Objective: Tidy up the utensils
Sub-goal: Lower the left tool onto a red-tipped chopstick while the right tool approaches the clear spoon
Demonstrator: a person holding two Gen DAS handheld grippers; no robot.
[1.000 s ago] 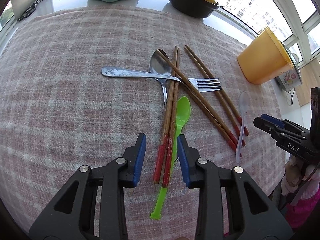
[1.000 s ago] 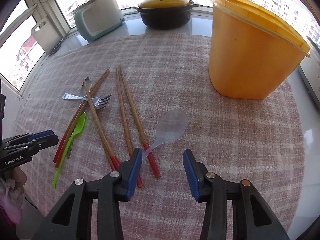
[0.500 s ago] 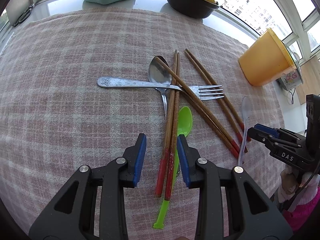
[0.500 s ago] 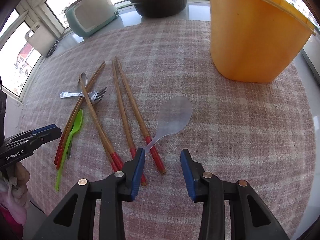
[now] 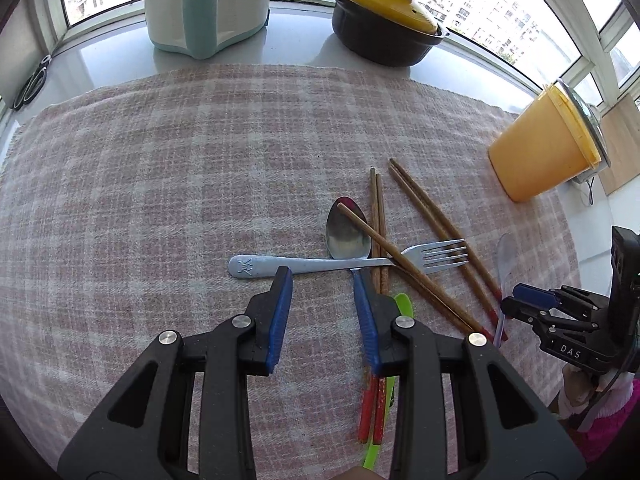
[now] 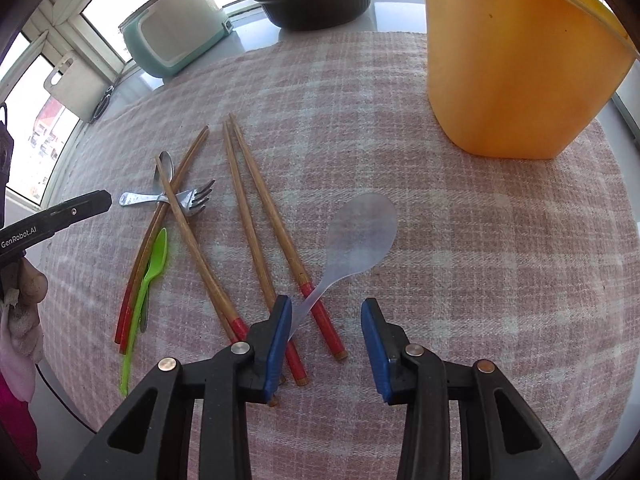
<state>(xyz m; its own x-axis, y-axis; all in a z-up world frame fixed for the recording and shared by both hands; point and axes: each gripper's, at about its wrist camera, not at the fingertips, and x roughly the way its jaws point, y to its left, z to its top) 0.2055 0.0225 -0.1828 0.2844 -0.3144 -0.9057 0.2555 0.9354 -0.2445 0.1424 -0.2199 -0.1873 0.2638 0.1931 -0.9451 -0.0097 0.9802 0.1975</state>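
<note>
On the pink plaid cloth (image 5: 160, 184) a metal fork (image 5: 320, 265) lies across a metal spoon (image 5: 347, 236) and several red-tipped wooden chopsticks (image 5: 424, 280). A green plastic spoon (image 5: 404, 304) lies beside them. My left gripper (image 5: 320, 280) is open, its tips just short of the fork's handle, with only cloth between the pads. In the right wrist view a translucent rice spoon (image 6: 362, 236) rests on two chopsticks (image 6: 260, 216). My right gripper (image 6: 326, 304) is open, and the spoon's thin handle runs in just inside its left pad.
A tall yellow bucket (image 6: 516, 52) stands at the cloth's far right. On the sill behind are a teal rice cooker (image 5: 204, 4), a black pot with a yellow lid (image 5: 384, 36) and scissors (image 5: 32, 84). The table edge is close at the front right.
My left gripper has moved left, off the red-tipped chopsticks and green spoon, up to the fork's handle. The right gripper has edged closer to the translucent spoon's handle, its jaws slightly narrower.
</note>
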